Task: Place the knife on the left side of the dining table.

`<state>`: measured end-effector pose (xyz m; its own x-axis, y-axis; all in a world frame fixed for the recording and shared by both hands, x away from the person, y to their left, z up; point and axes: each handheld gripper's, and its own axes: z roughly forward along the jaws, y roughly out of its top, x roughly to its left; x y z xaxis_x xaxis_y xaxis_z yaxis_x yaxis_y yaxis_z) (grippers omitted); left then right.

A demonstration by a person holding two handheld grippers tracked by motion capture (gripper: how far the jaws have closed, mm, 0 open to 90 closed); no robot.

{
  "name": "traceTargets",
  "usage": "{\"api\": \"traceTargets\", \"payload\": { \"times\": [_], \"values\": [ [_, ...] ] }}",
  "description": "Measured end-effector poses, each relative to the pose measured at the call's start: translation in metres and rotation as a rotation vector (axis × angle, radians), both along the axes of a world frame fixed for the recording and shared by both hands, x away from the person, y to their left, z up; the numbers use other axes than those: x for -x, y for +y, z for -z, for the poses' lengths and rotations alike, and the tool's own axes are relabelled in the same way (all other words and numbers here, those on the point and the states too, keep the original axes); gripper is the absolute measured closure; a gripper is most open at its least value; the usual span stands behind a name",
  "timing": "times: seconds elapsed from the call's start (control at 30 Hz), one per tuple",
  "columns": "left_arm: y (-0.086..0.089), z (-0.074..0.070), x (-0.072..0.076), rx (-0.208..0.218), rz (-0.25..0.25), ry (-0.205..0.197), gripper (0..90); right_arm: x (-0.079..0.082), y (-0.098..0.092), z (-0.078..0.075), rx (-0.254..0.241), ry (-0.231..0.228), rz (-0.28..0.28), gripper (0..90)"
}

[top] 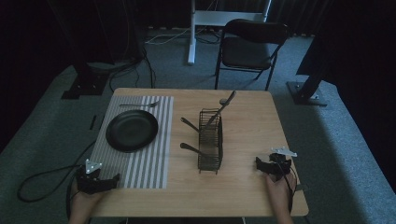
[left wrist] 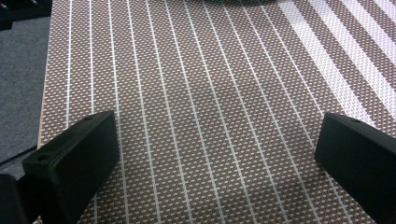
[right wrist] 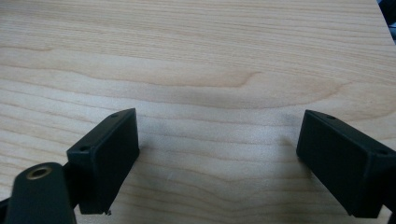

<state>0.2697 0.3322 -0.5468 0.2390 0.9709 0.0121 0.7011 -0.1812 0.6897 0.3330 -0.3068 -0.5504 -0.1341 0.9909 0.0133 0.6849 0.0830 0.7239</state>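
A black plate [top: 131, 130] lies on a grey striped placemat [top: 149, 163] on the left half of a wooden table [top: 243, 186]. One silver utensil [top: 140, 105] rests on the mat beyond the plate. A black wire cutlery basket [top: 210, 140] stands mid-table; one utensil [top: 224, 105] leans up out of it, and two handles [top: 189, 124] stick out to its left. My left gripper [top: 112, 179] [left wrist: 217, 135] hovers open over the mat's near left corner. My right gripper [top: 261, 165] [right wrist: 217, 135] is open over bare wood at the near right. Nothing sits between either pair of jaws.
A black chair [top: 250, 44] stands on the carpet beyond the table's far edge. Cables [top: 42, 179] trail across the floor at the left. Bare wood stretches between the basket and the right gripper.
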Motion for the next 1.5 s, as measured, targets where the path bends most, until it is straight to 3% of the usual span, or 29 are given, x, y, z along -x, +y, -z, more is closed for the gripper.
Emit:
{"api": "traceTargets", "payload": {
  "times": [0.7, 0.9, 1.17, 1.5],
  "values": [
    [0.0, -0.001, -0.001, -0.005, 0.006, 0.01, 0.5, 0.0, 0.0, 0.0, 0.002, -0.001, 0.004, 12.1],
    [0.0, -0.002, 0.001, -0.013, 0.026, -0.008, 3.9, 0.0, 0.0, 0.0, 0.001, -0.001, 0.003, 12.1],
    [-0.001, -0.006, -0.002, 0.003, 0.042, 0.021, 4.0, 0.0, 0.0, 0.0, 0.001, -0.001, 0.004, 12.1],
    [-0.011, -0.017, -0.006, 0.031, 0.082, 0.002, 5.3, 0.0, 0.0, 0.0, 0.001, 0.0, 0.004, 12.1]
  ]
}}
